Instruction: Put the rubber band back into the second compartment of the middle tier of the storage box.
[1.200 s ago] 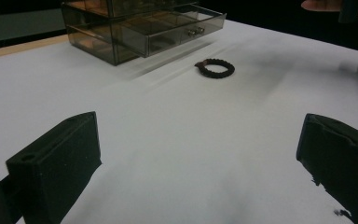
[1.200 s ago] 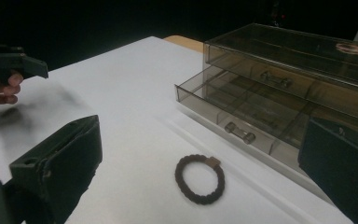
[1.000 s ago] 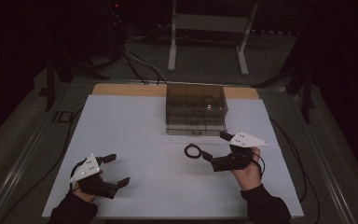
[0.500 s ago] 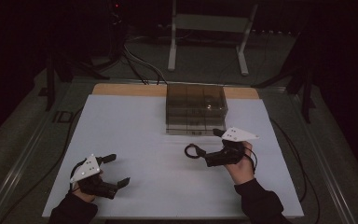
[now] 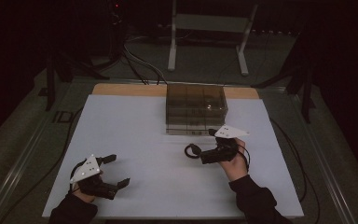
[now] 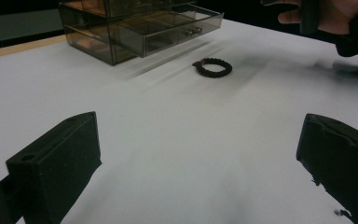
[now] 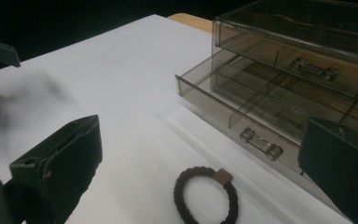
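Hair tie [image 7: 206, 195] is lying flat on the white table [image 5: 135, 126], just ahead of our right gripper [image 7: 200, 186], between its wide-open jaws, untouched. Smoky drawer box [image 7: 303, 88] sits right beside it, bottom drawer pulled out. Left gripper [image 5: 114, 171], also wide open, sits well apart.

Pretty dark room overall. There's a white rectangular tabletop [image 5: 135, 135] with a light wooden strip [image 5: 121, 89] along the far edge, a pale metal stand [image 5: 209, 28] on the grey floor [image 5: 279, 60] behind, plus black cables [image 5: 140, 63].
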